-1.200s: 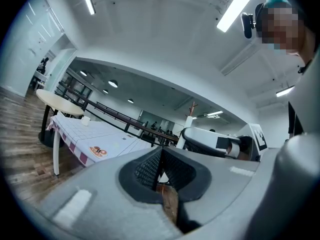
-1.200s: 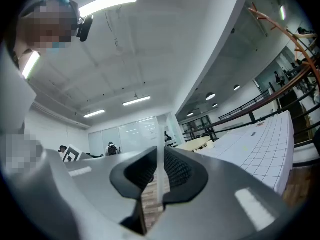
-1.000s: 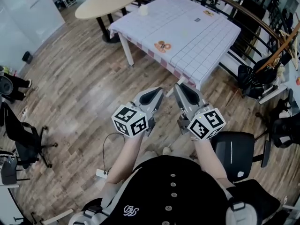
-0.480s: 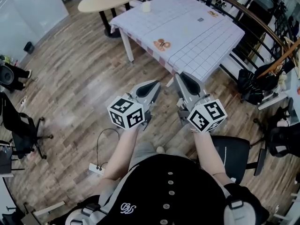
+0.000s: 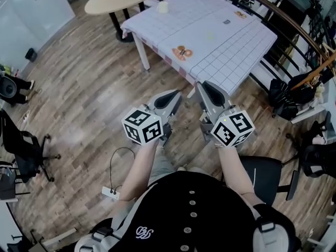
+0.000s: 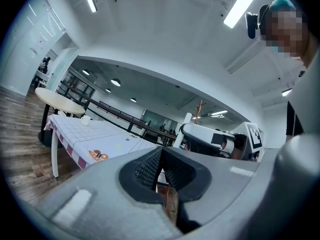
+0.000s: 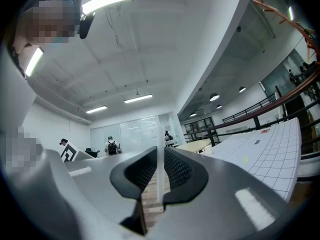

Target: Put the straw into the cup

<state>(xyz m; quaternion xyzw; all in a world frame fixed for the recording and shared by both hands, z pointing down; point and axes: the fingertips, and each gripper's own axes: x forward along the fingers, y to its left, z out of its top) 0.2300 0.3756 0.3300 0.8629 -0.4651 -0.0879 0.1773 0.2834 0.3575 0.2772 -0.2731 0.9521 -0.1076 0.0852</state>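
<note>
Translucent white straw (image 7: 160, 174) pinched in the right gripper (image 5: 202, 86), long axis top-to-bottom in the right gripper view.
Left gripper (image 5: 175, 95) pressed together, empty. Both hang over the wood floor (image 5: 94, 88); cup (image 5: 163, 7) well apart on the grid-cloth table (image 5: 220, 46), railing (image 5: 294, 22) behind.

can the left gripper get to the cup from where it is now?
Probably not: the left gripper hangs over floor, short of the table, and the cup stands by its far edge. Nothing blocks the way.
</note>
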